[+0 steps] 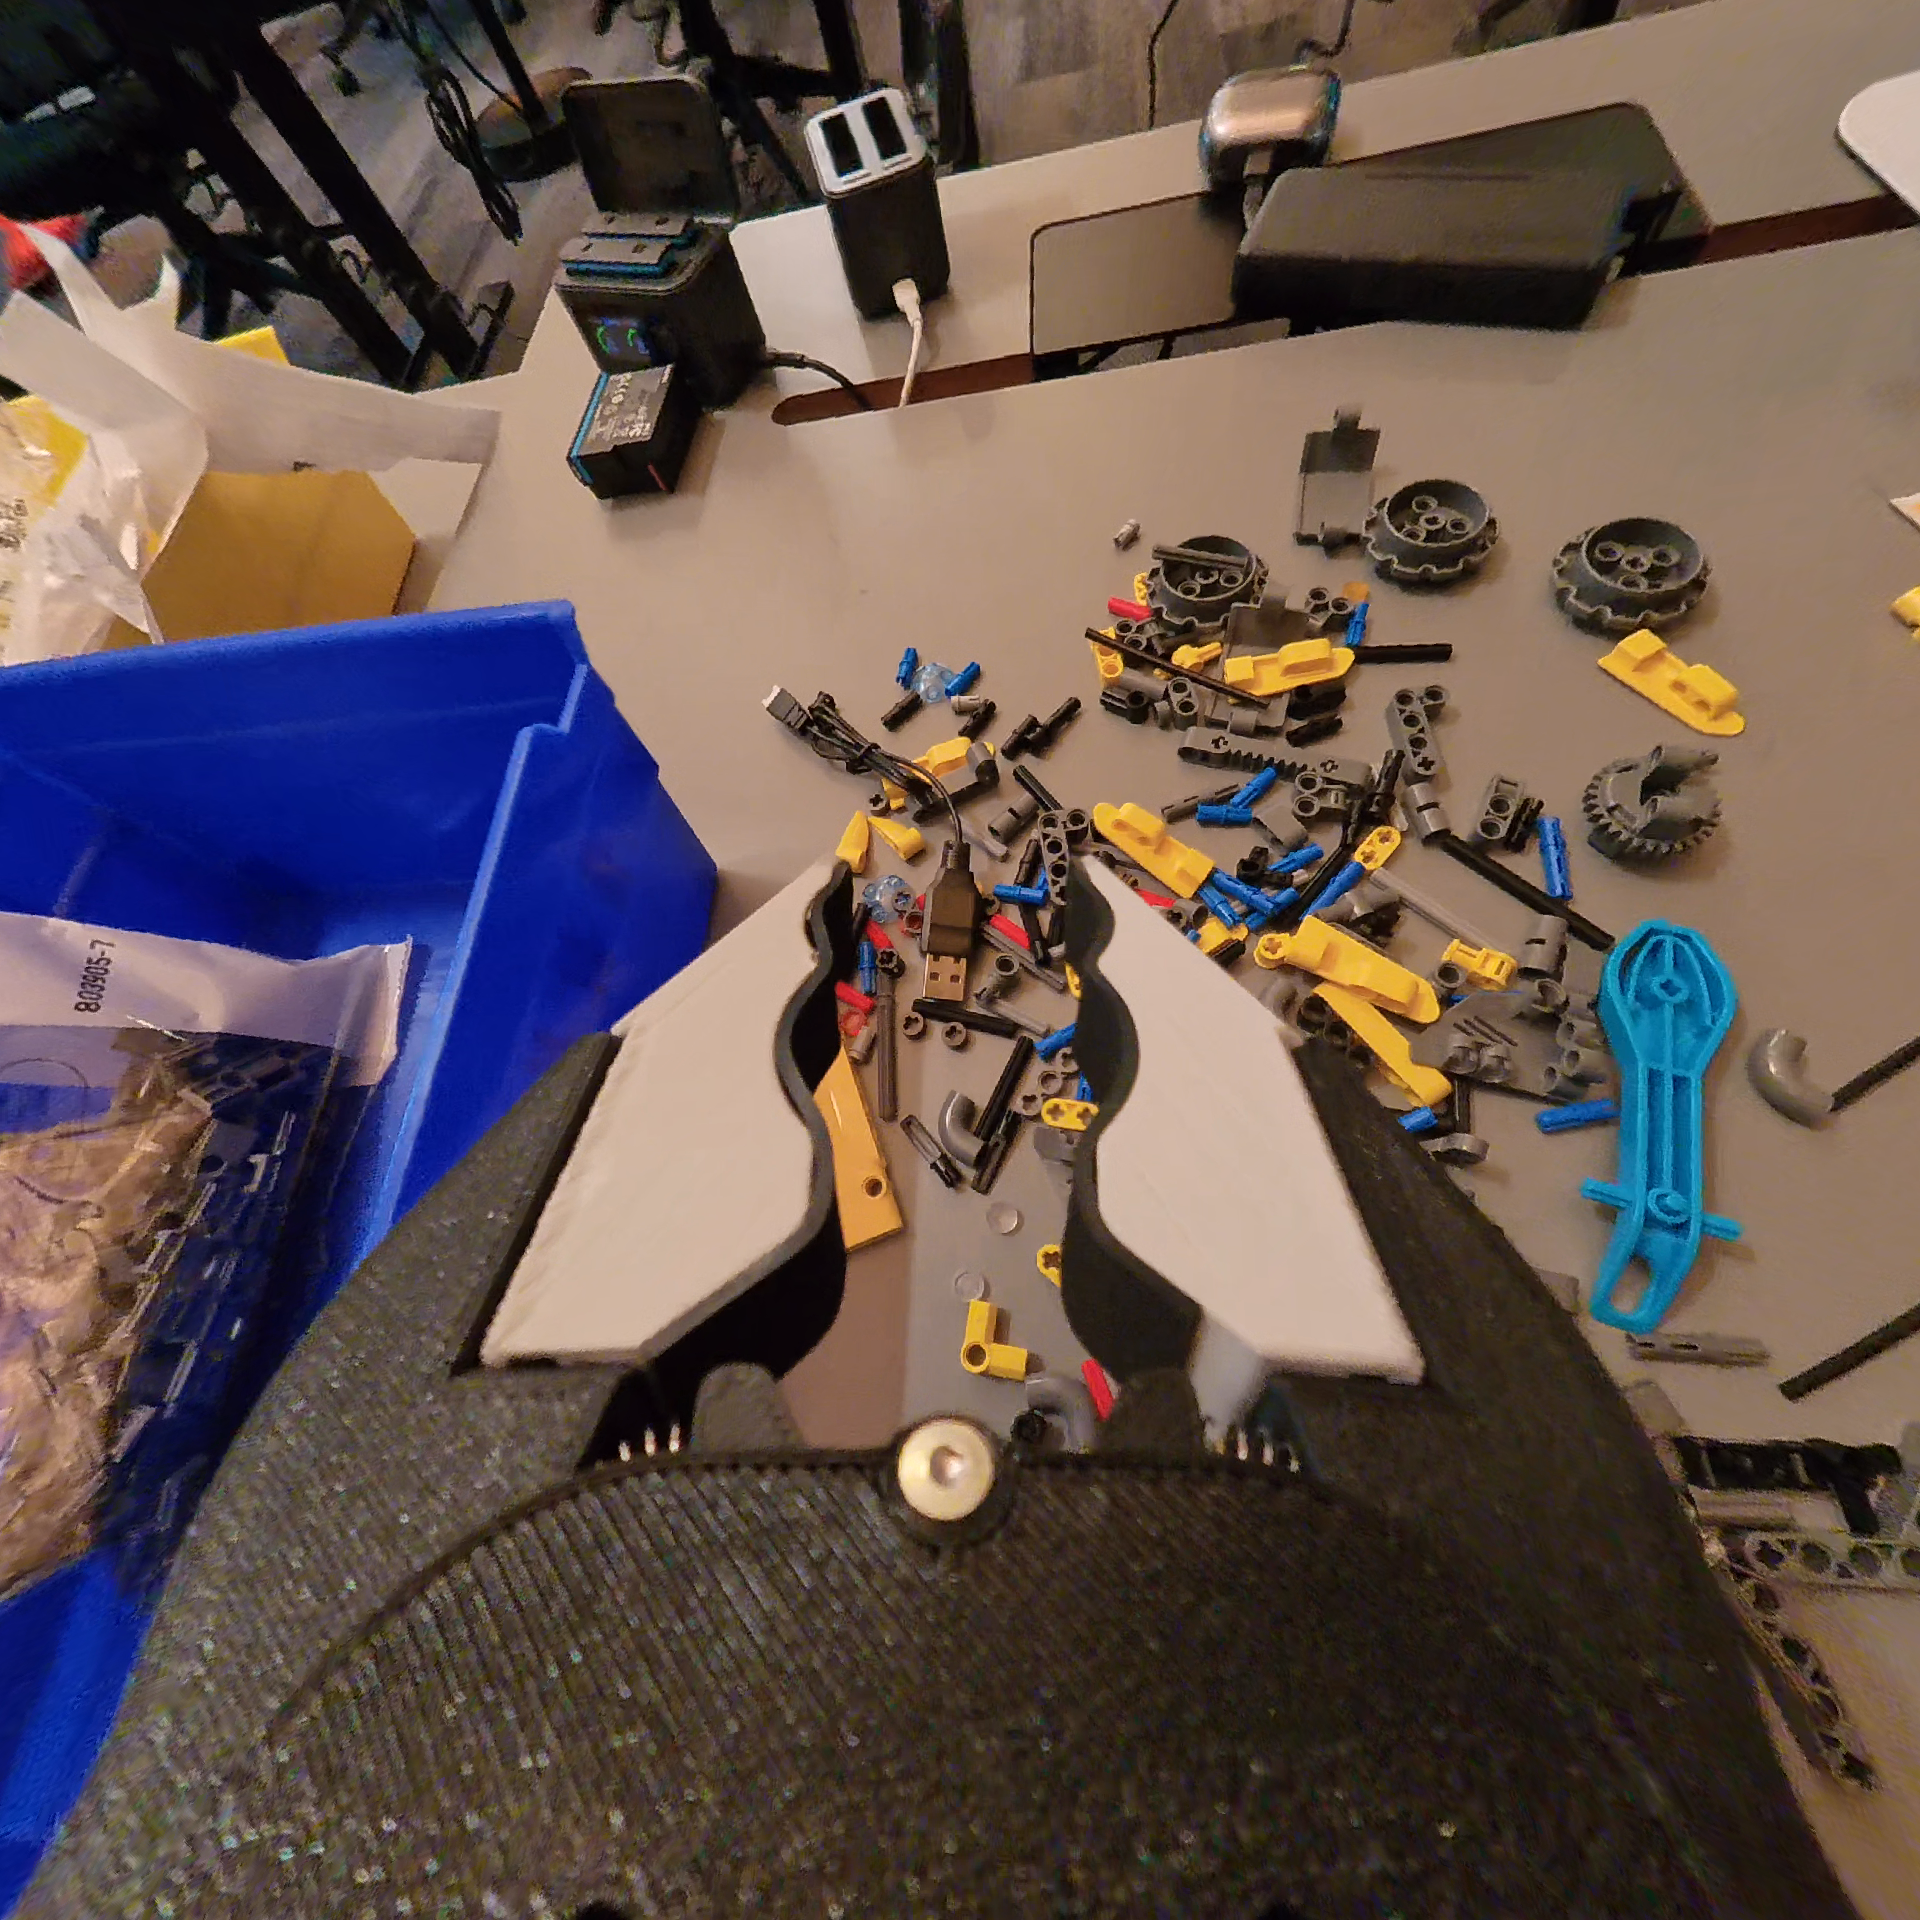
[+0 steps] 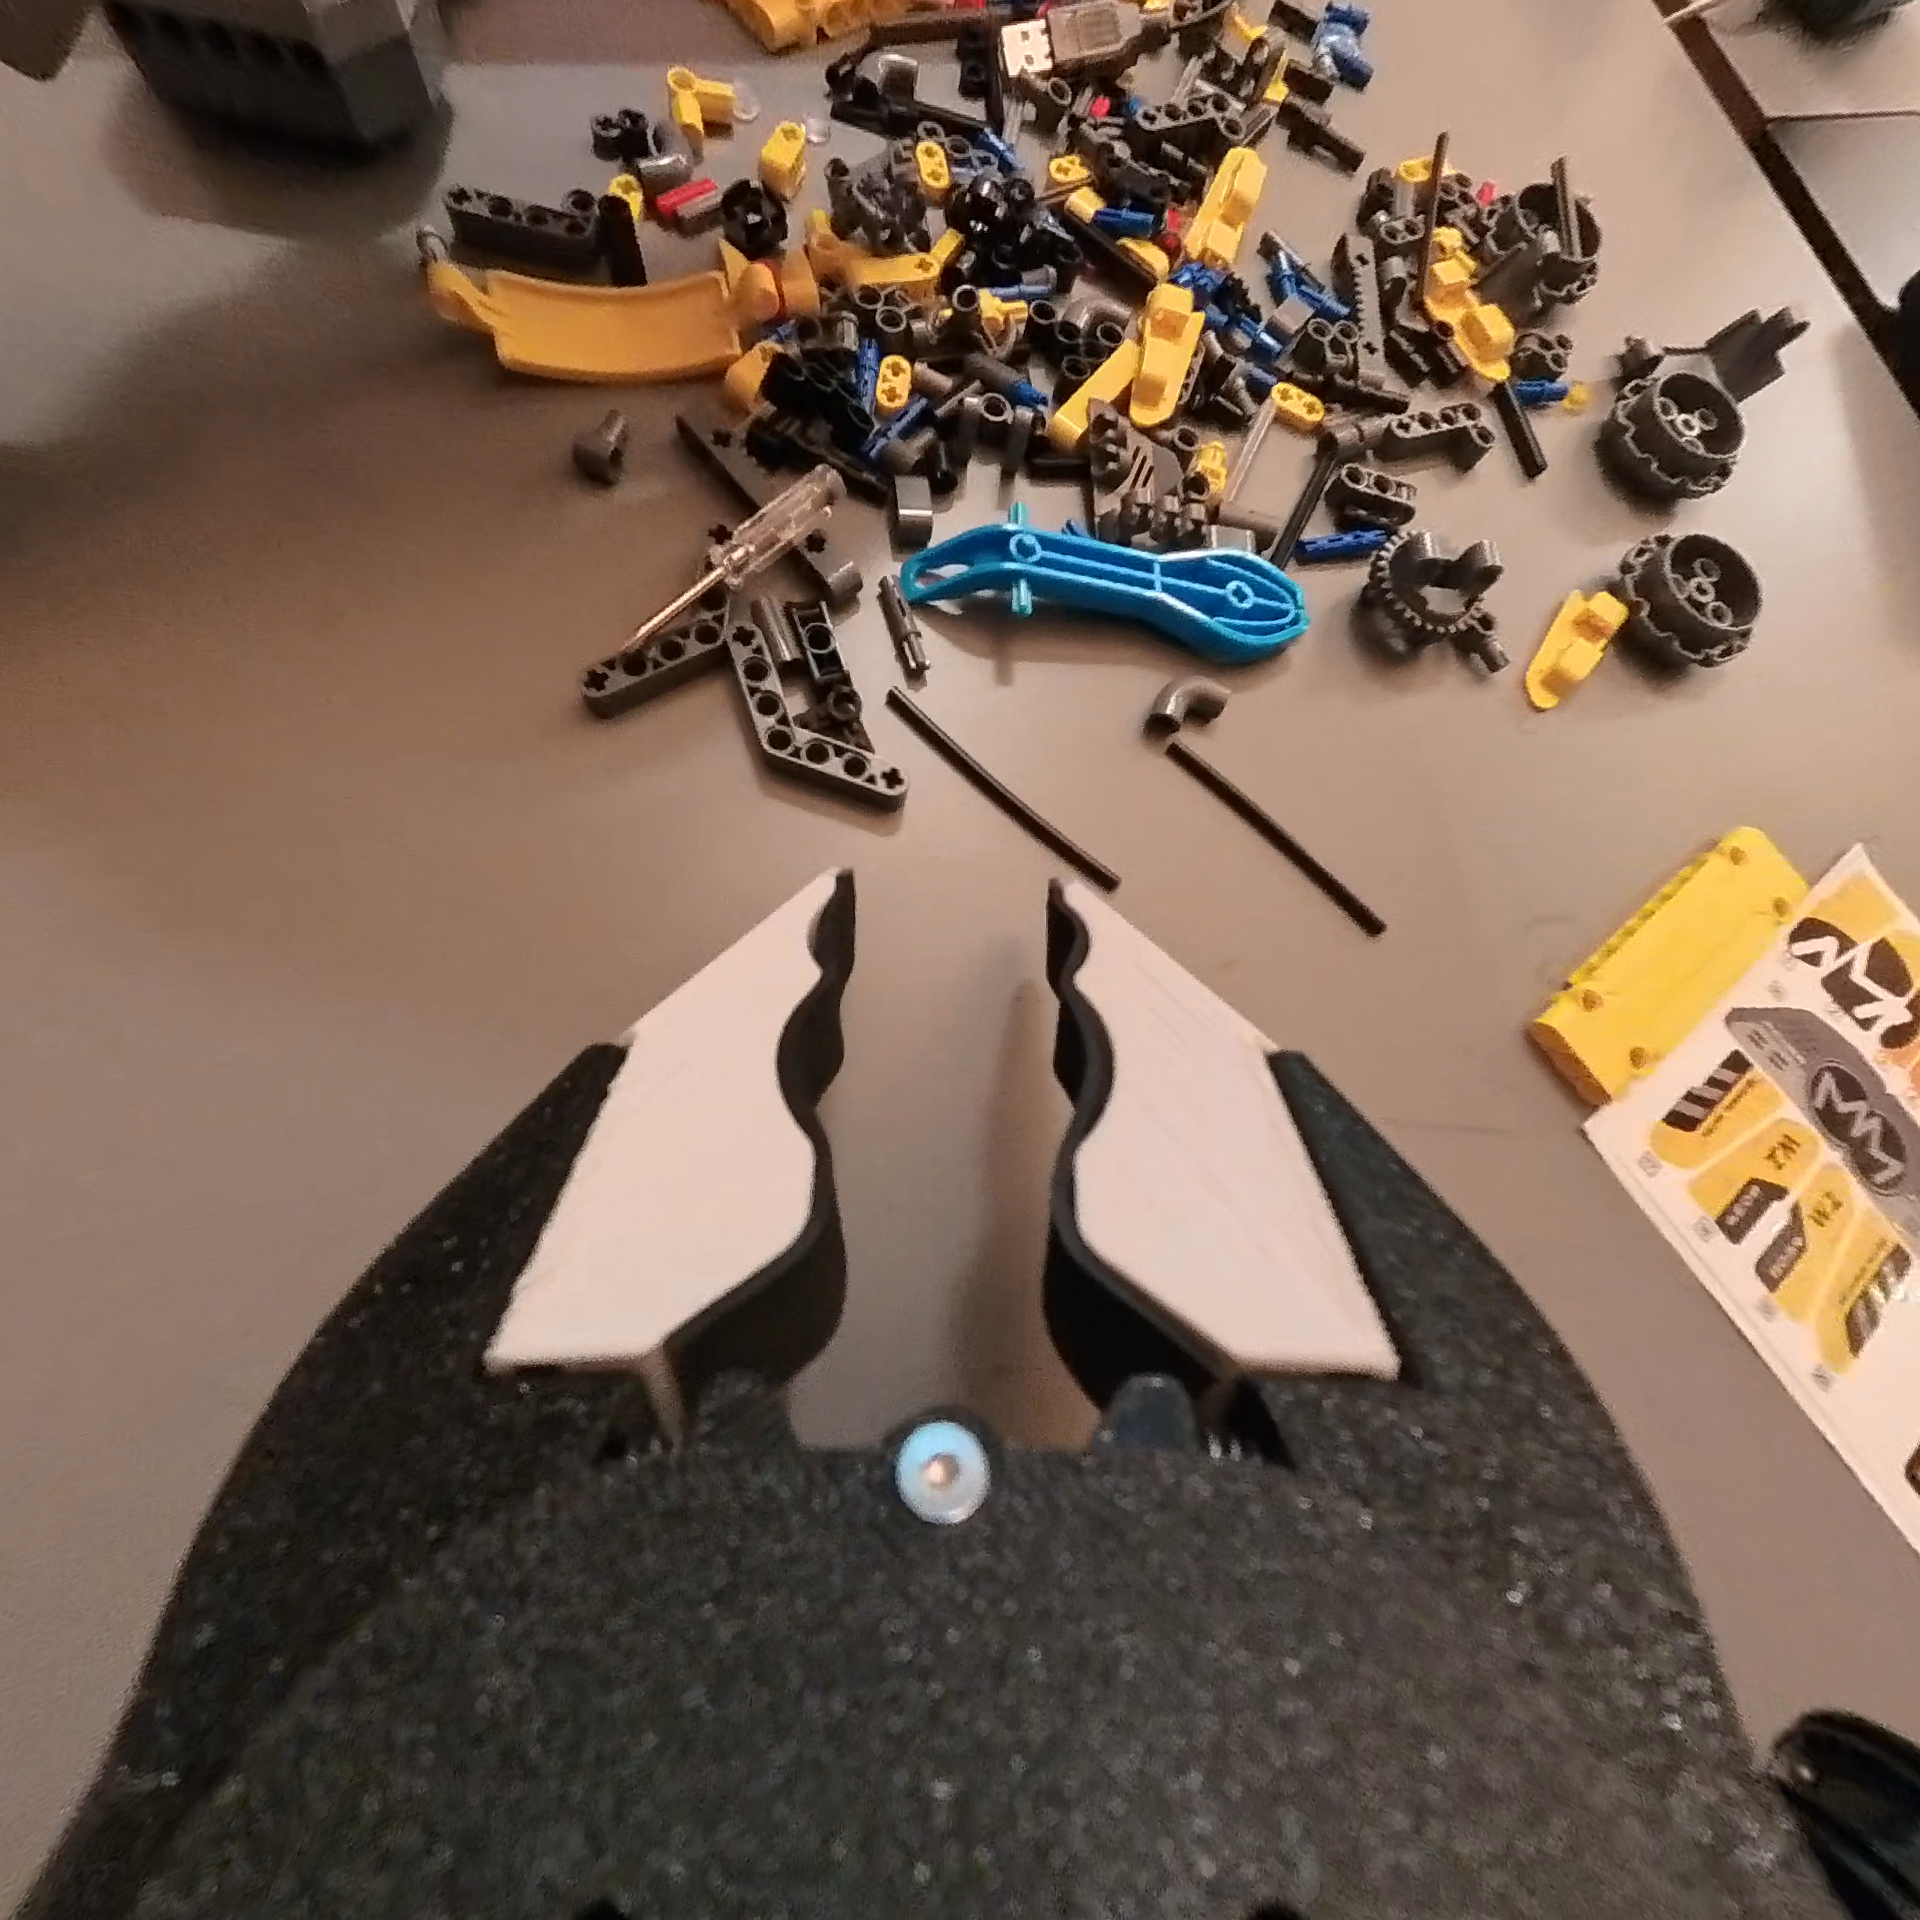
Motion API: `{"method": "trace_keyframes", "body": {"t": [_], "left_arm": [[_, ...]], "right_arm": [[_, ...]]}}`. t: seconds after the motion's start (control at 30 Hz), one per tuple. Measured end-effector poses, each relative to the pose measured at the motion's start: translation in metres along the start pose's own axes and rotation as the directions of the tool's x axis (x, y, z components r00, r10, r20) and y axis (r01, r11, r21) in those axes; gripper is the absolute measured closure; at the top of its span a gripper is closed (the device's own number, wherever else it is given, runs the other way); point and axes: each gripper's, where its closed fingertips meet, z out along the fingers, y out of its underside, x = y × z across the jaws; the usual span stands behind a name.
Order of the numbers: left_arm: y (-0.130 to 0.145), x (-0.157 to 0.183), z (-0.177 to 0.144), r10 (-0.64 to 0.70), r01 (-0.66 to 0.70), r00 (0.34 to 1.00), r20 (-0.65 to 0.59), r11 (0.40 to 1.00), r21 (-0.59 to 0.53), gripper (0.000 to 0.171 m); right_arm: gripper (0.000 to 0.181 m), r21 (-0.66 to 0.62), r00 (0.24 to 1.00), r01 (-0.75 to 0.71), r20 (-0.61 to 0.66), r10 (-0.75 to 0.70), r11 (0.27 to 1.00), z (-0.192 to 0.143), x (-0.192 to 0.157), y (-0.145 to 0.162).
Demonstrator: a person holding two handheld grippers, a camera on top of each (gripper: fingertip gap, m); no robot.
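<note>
A pile of small black, grey, yellow and blue building-toy parts lies spread on a grey table. My left gripper is open and empty, held over the near edge of the pile, above a black USB plug. My right gripper is open and empty, over bare table short of the same pile. Nearest to it are two thin black axles. A light blue separator tool lies beyond them; it also shows in the left wrist view.
A blue bin holding a bag of parts stands at the left. Chargers and a battery stand at the table's far edge. Grey wheels lie at the right. A sticker sheet, a yellow panel and a small screwdriver lie near the right gripper. The left gripper's tips are roughly 25 cm from the right gripper's. Between my right fingertips and the small screwdriver there is roughly 7 cm.
</note>
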Motion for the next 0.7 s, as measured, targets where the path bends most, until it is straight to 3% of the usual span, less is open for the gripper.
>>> {"method": "trace_keyframes", "body": {"t": [0.43, 0.7], "left_arm": [[-0.003, -0.001, -0.002, -0.026, 0.027, 1.0, -0.017, 0.999, 0.021, 0.129], [-0.009, -0.004, -0.006, -0.048, 0.049, 0.999, -0.015, 0.997, 0.065, 0.128]], "right_arm": [[0.145, -0.007, 1.0, -0.01, 0.003, 0.01, 1.0, 0.005, 0.002, 0.004], [0.145, 0.059, 1.0, -0.011, 0.012, 0.01, 0.998, 0.001, 0.0, -0.006]]}}
